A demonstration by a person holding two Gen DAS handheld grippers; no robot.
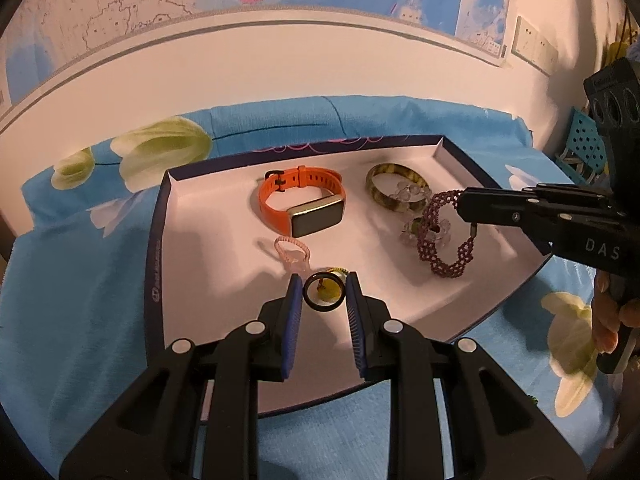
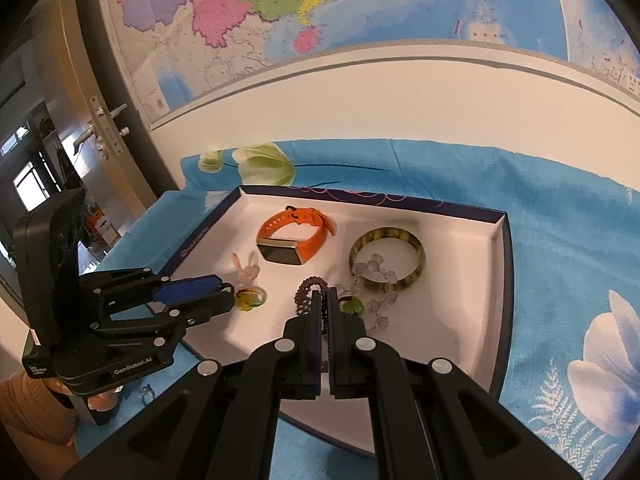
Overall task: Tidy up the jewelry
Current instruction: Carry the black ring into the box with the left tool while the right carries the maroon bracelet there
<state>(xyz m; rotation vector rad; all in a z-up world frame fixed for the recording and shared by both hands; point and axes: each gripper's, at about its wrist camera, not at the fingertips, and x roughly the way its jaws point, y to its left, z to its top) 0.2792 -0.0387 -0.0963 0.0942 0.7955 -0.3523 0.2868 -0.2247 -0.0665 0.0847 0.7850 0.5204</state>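
A white tray (image 1: 208,216) with a dark blue rim lies on a blue flowered cloth. My left gripper (image 1: 323,294) is shut on a black ring (image 1: 323,294) and holds it just above the tray's near part. My right gripper (image 2: 325,300) is shut on a maroon beaded bracelet (image 1: 440,236), which hangs above the tray's right side; it also shows in the right wrist view (image 2: 306,292). In the tray lie an orange smartwatch (image 1: 304,204), a green-brown bangle (image 1: 394,186), a clear bead bracelet (image 2: 376,284), a pink hair tie (image 1: 292,252) and a yellow-green ring (image 2: 250,298).
The blue cloth (image 1: 80,300) covers the table up to a white wall with a map (image 2: 280,8). A small silver ring (image 2: 146,392) lies on the cloth left of the tray. A door (image 2: 100,128) is at the far left.
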